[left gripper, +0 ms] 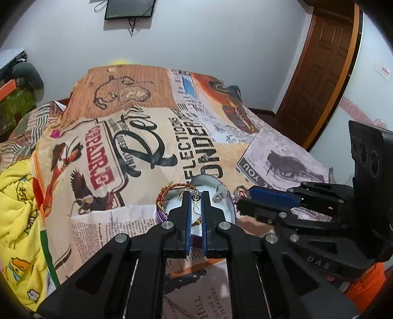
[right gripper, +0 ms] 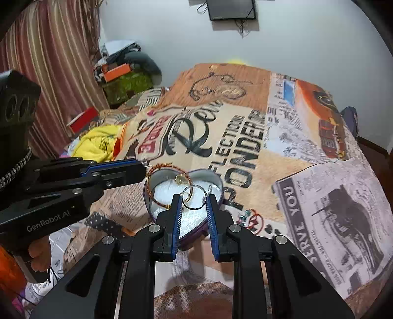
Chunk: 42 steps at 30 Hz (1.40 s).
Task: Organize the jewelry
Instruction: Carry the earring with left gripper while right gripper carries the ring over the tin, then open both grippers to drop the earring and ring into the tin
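Closest to us are our two tools. The left tool (left gripper: 195, 193) is shut, and it pinches a red and gold string bracelet (left gripper: 164, 192). We can read "GenRobot.AI" on its side in the right view. The right tool (right gripper: 194, 196) is closed on one thin silver hoop (right gripper: 194, 208), with a pad on each side of it. Both things hang just over one heart box (right gripper: 208, 173). The box is open, white inside and purple outside, and part of the bracelet hangs over its rim. One small gold piece (right gripper: 181, 180) lies in the box. Just beside the box lie a little red loop with blue beads (right gripper: 253, 218).

The box sits on a bed with a printed blanket (right gripper: 245, 103). On the blanket we read "SERVE YOU" and "PONDER". One yellow cloth (left gripper: 17, 196) with ducks on it lies at the side.

Farther off is a white wall (left gripper: 221, 49) with one dark frame (right gripper: 231, 9) on it. We also see one brown door (left gripper: 319, 73) and one striped curtain (right gripper: 49, 61).
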### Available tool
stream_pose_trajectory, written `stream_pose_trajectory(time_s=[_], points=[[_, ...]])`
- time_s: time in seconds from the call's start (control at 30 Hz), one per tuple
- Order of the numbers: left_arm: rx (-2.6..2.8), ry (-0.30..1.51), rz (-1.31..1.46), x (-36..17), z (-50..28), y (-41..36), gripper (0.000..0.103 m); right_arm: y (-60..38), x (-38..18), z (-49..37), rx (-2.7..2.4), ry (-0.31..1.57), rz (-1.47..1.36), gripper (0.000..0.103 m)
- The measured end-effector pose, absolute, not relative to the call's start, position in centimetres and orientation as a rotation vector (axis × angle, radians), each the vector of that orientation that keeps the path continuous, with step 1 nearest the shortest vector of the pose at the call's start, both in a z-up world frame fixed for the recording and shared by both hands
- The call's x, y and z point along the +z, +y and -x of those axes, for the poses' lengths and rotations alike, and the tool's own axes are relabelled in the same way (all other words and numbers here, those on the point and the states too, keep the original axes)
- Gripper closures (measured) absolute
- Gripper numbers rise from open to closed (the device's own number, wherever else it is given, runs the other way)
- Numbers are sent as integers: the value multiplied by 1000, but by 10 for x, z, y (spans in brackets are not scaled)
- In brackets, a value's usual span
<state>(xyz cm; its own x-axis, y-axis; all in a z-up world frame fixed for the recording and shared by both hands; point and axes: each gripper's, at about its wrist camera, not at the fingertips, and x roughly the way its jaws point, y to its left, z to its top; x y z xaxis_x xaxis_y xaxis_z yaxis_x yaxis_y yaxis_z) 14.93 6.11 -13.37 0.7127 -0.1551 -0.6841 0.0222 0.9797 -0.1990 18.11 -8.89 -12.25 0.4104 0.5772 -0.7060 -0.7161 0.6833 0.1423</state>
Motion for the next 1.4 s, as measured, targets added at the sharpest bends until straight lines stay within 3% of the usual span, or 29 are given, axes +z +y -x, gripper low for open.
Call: stream_pose_trajectory(time_s=[0.57,1.0,1.2,1.4], points=[[-85,826,175,-154,-163,68,98,-72,-142,-182,837,849,279,85],[-46,819,180,-149,-153,77,84,-68,-143,-177,829,854,310,84],[-26,797,187,-140,-146,80,76,-73,-133,-174,809,825,304,73],[-29,790,176,-131,-141,74,75,-88,-121,-174,776,789,278,72]])
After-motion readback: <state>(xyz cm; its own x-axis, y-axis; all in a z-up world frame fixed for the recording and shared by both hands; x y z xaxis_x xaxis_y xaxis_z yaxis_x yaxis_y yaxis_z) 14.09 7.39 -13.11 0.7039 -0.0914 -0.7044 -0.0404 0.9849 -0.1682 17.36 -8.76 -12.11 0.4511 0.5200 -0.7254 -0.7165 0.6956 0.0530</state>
